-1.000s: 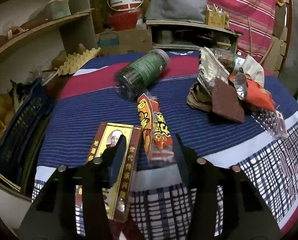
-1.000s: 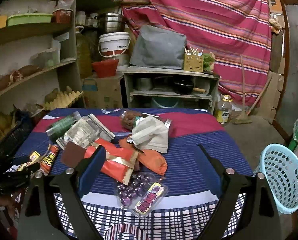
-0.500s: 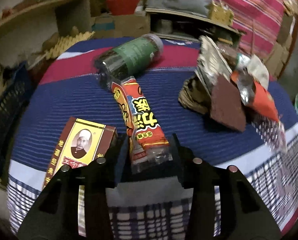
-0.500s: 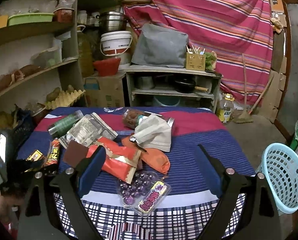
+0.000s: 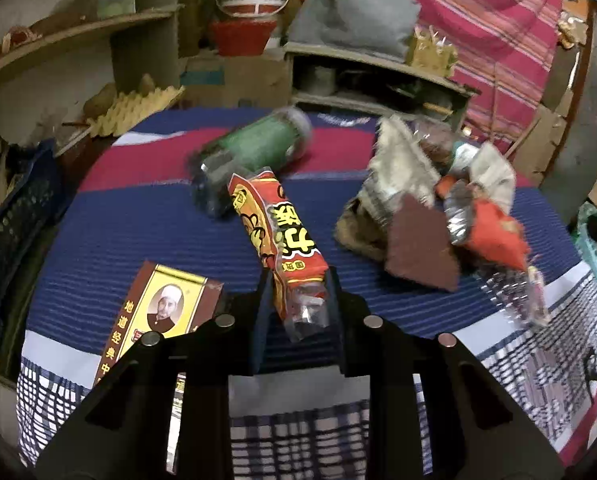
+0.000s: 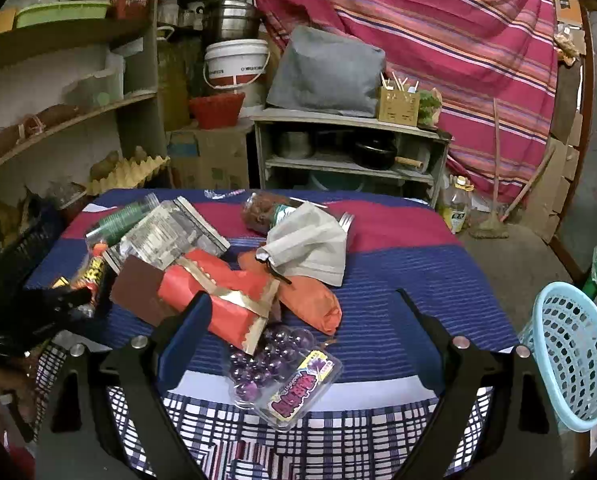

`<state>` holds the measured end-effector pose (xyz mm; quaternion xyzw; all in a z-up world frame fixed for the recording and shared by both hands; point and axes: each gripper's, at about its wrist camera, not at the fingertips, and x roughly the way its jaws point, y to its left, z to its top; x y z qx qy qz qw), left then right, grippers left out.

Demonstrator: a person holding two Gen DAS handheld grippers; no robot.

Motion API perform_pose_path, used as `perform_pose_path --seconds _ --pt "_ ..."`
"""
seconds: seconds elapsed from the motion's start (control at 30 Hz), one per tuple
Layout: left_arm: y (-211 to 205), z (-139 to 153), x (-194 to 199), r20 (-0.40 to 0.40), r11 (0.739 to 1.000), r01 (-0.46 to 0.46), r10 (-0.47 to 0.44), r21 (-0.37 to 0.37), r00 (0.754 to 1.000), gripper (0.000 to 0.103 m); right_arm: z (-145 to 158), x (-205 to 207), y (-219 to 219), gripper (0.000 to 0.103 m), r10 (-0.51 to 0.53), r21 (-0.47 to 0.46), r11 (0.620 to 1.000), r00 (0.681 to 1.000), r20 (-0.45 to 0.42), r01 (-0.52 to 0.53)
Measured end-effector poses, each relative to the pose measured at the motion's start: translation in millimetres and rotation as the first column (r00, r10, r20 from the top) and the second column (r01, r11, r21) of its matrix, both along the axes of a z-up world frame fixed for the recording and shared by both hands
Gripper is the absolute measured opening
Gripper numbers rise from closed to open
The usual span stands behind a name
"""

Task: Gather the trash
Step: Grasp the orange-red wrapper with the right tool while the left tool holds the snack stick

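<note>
My left gripper [image 5: 298,280] is shut on the near end of a long red and yellow snack wrapper [image 5: 276,224], which lifts off the cloth. A brown and yellow box [image 5: 158,308] lies just left of it. A green-labelled bottle [image 5: 254,152] lies on its side behind. A trash heap with a brown pad [image 5: 418,248] and red wrappers [image 6: 218,300] sits to the right. My right gripper [image 6: 302,332] is open above a clear pack of purple sweets [image 6: 282,372]. A light blue basket [image 6: 570,360] stands off the table's right side.
The table has a blue, red and checked cloth [image 6: 398,280]. A dark crate [image 5: 10,224] stands at its left. Shelves with a white bucket [image 6: 236,64], a grey bag [image 6: 326,72] and pots stand behind. A grey cloth bag [image 6: 310,244] lies on the heap.
My left gripper moved forward from over the brown box to the snack wrapper, closed on its near end and raised it. The right gripper stayed still and open.
</note>
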<state>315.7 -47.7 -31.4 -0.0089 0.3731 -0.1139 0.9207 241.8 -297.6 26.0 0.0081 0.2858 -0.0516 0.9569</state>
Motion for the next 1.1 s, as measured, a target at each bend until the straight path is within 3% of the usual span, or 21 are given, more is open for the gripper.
perform_pose_path --seconds 0.23,0.37,0.5,0.6,0.63,0.73,0.8,0.83,1.1 --pt "0.5 17.1 -12.8 0.039 1.000 0.021 -0.020 -0.016 0.999 0.024 -14.1 15.6 4.6 0.088 0.053 0.015 0.998 0.999 -0.011 -0.053" --pt "-0.6 21.7 -15.5 0.052 0.999 0.031 -0.031 -0.007 0.998 0.024 -23.3 29.6 24.9 0.088 0.136 0.056 0.989 0.990 -0.026 -0.134" --pt "1.0 23.3 -14.2 0.054 1.000 0.028 -0.027 -0.008 0.998 0.024 -35.6 40.8 57.4 0.088 0.184 -0.048 0.981 0.982 -0.046 -0.186" --pt "6.0 26.1 -13.9 0.060 1.000 0.019 -0.018 -0.012 0.998 0.024 -47.6 50.1 67.7 0.088 0.194 -0.065 0.978 0.978 -0.074 -0.199" --pt "7.0 26.6 -14.6 0.060 1.000 0.018 -0.017 -0.016 0.998 0.024 -50.2 52.1 67.3 0.084 0.190 -0.067 0.978 0.978 -0.083 -0.196" --pt "11.6 27.0 -13.0 0.058 1.000 0.016 -0.014 -0.026 0.998 0.024 -56.2 57.9 64.3 0.049 0.163 -0.077 0.982 0.979 -0.120 -0.173" --pt "12.6 27.3 -12.2 0.059 1.000 0.015 -0.014 -0.025 0.998 0.024 -53.8 56.3 60.5 0.035 0.171 -0.054 0.983 0.978 -0.118 -0.178" --pt "13.3 27.7 -12.1 0.062 1.000 0.016 -0.014 -0.025 0.998 0.024 -53.1 56.1 58.5 0.013 0.177 -0.037 0.982 0.977 -0.122 -0.183" --pt "18.0 29.9 -16.5 0.079 0.999 0.020 -0.018 -0.030 0.997 0.024 -31.8 39.8 38.6 0.006 0.171 0.050 0.984 0.984 -0.052 -0.169"
